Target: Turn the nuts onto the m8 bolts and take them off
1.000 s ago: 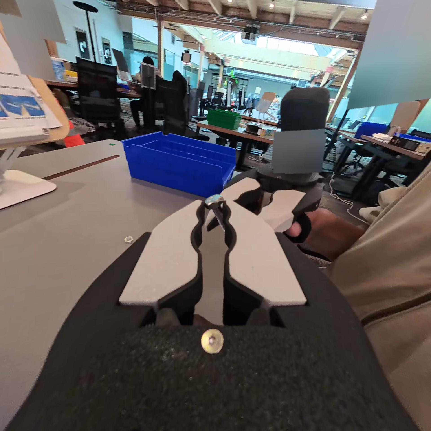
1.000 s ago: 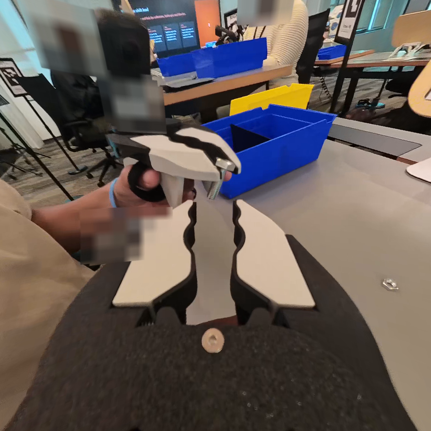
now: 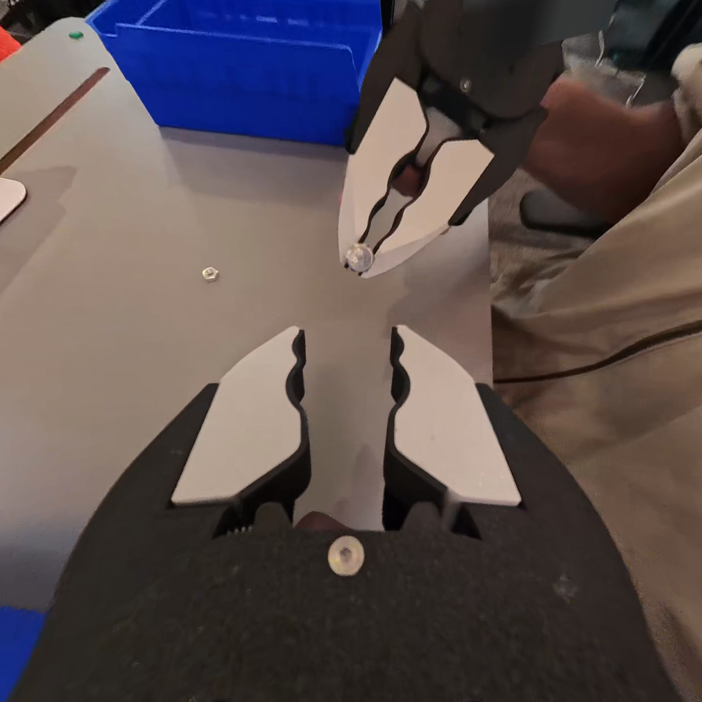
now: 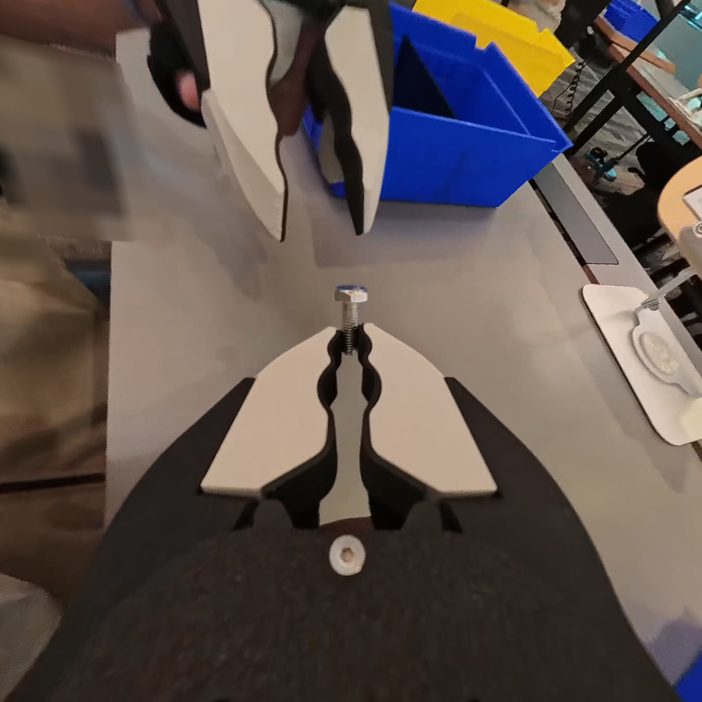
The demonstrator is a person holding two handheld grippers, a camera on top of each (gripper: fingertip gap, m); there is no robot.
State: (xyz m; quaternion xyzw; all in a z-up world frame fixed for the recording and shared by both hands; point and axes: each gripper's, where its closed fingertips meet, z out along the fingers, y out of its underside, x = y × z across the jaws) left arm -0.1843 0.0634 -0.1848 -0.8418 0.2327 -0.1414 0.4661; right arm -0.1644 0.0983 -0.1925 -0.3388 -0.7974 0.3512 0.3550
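Note:
A silver hex bolt [image 4: 350, 315] sticks out of my right gripper [image 4: 350, 329], which is shut on its threaded end, head pointing forward above the grey table [image 4: 494, 304]. In the left wrist view the bolt's head [image 3: 359, 258] faces me at the tip of the right gripper [image 3: 361, 262]. My left gripper [image 3: 347, 329] is open and empty, facing the bolt a short way off. It also hangs open in the right wrist view [image 4: 320, 231], above and beyond the bolt. A loose nut [image 3: 209, 274] lies on the table, left of the bolt.
A blue bin [image 3: 243, 68] stands at the far side of the table; it shows with a black divider in the right wrist view [image 4: 456, 152]. A yellow bin [image 4: 494, 38] is behind it. A white stand base [image 4: 645, 361] sits at the right. The person's tan sleeve [image 3: 588, 342] borders the table's edge.
The bolt has passed from my left gripper to my right one. The left gripper has opened and drawn back; the right has shut on the thread. Both grippers now tilt down toward the table.

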